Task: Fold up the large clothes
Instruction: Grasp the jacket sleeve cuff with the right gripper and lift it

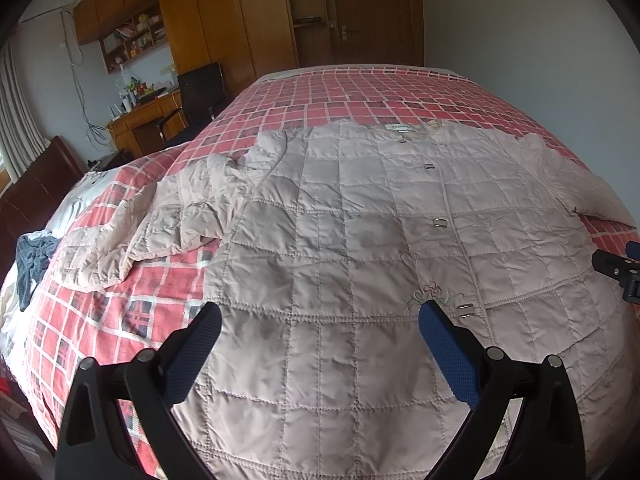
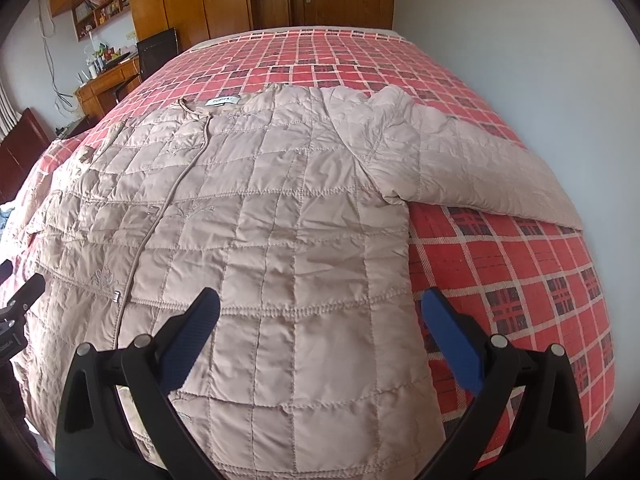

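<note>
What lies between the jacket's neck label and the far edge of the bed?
Only bare plaid bedspread beyond the neck label of the jacket, shown in the right wrist view.

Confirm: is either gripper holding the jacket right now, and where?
Neither. The left gripper and right gripper are both open above the jacket, gripping nothing.

We count one quilted jacket (image 1: 340, 240) with two sleeves and four metal clasps down its front. We see one bed under one red checked cover (image 2: 500, 280), two grippers with two fingers each, one desk (image 1: 140, 120) and one chair (image 1: 196, 96) far left, and one dark cloth (image 1: 30, 264).
</note>
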